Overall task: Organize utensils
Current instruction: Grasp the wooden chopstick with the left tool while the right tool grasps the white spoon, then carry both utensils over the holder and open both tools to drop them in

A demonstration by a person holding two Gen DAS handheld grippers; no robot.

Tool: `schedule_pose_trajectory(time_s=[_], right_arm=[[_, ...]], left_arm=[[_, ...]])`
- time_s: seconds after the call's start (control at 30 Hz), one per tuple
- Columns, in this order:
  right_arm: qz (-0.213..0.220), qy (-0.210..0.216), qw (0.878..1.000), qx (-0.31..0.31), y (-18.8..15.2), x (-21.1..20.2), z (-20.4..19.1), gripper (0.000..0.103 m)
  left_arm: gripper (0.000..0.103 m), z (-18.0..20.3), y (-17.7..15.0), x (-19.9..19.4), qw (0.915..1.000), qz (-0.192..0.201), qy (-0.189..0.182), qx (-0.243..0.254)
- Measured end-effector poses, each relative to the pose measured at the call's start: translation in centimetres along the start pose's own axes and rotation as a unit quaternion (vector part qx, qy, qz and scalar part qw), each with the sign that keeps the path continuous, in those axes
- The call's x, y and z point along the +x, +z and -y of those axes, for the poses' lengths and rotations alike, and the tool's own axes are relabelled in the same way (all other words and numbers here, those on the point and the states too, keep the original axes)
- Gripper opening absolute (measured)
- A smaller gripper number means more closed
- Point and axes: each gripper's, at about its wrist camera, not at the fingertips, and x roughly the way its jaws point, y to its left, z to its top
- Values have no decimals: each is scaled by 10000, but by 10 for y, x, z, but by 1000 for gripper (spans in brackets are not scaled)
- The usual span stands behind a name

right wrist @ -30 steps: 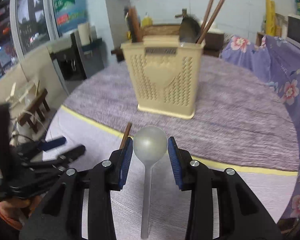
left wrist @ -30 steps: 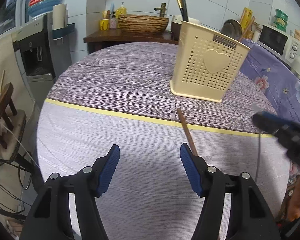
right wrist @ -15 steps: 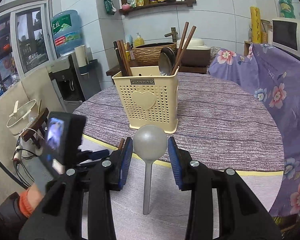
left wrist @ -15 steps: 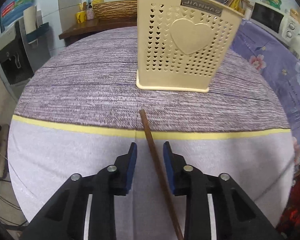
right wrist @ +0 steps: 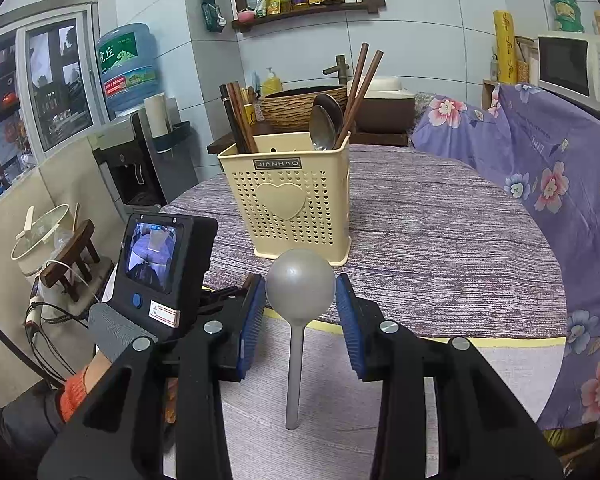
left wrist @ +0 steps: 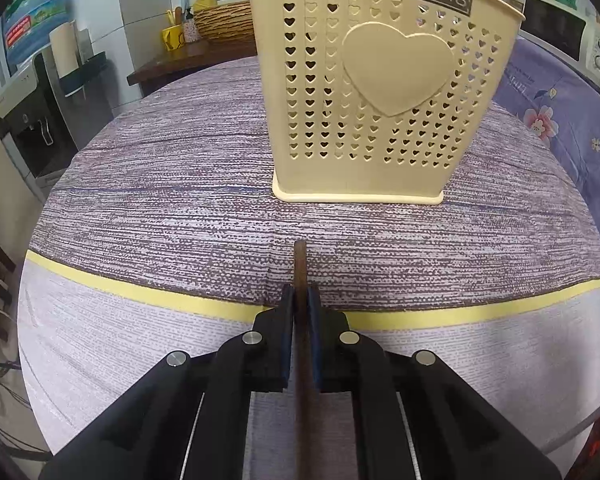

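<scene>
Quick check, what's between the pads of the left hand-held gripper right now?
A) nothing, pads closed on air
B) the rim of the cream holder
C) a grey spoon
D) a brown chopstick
D: in the left wrist view the left hand-held gripper has its blue pads pressed on a brown chopstick, whose tip pokes out toward the cream holder.

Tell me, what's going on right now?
Left gripper just closed on a chopstick. Right gripper holds a spoon. Holder ahead, path clear.

Even, bright indoor light, soft shadows, sharp focus, and strong fisheye bending with dark corners.
</scene>
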Motion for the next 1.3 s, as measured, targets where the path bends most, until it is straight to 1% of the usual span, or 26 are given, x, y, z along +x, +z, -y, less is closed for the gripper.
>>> schedule_pose_trajectory(time_s=[0.1,0.23,0.3,0.33,0.4,0.47,0.5,0.57,0.73,0.83,0.93,1.0,1.07,1.17,1.2,1.3], right_arm=[[30,-1,10000,27,1,-1,2,37],[84,-25,9999,94,2,-4,7,37],[98,-12,9999,127,2,-5,8,37],[106,-3,9998,143,3,-6,9,37],[129,11,9998,167,3,-7,10,37],[146,28,9997,196,4,-8,10,37],[160,42,9996,208,5,-9,10,37],[178,75,9996,216,5,-9,9,37],[179,133,9996,196,8,-8,7,37],[194,177,9995,173,10,-8,7,37],[295,245,9991,166,19,-10,7,37],[399,296,9987,103,31,-11,7,37],[635,296,9975,-5,51,-15,3,37],[1101,266,9933,-222,94,-26,-4,37],[1250,262,9915,-261,110,-29,-6,37],[1605,208,9864,-288,156,-30,-10,37]], left_arm=[[8,-7,5,-13,9996,164,-163,-148],[8,-22,15,-64,9954,734,-509,-349],[8,-31,20,-91,9913,1060,-651,-441],[8,-37,23,-111,9878,1299,-711,-480],[8,-45,25,-140,9816,1692,-728,-503],[8,-51,26,-162,9761,2001,-707,-474],[8,-50,27,-168,9746,2084,-687,-457],[8,-50,27,-175,9727,2170,-697,-434],[8,-54,28,-169,9720,2191,-695,-482],[8,-59,29,-169,9716,2150,-835,-537],[8,-60,33,-176,9696,2231,-868,-515],[8,-59,40,-184,9674,2316,-907,-475],[8,-59,55,-197,9633,2443,-1025,-443],[8,-58,82,-223,9525,2794,-1126,-451],[8,-58,96,-233,9468,2971,-1142,-478],[8,-58,128,-247,9352,3299,-1135,-601]])
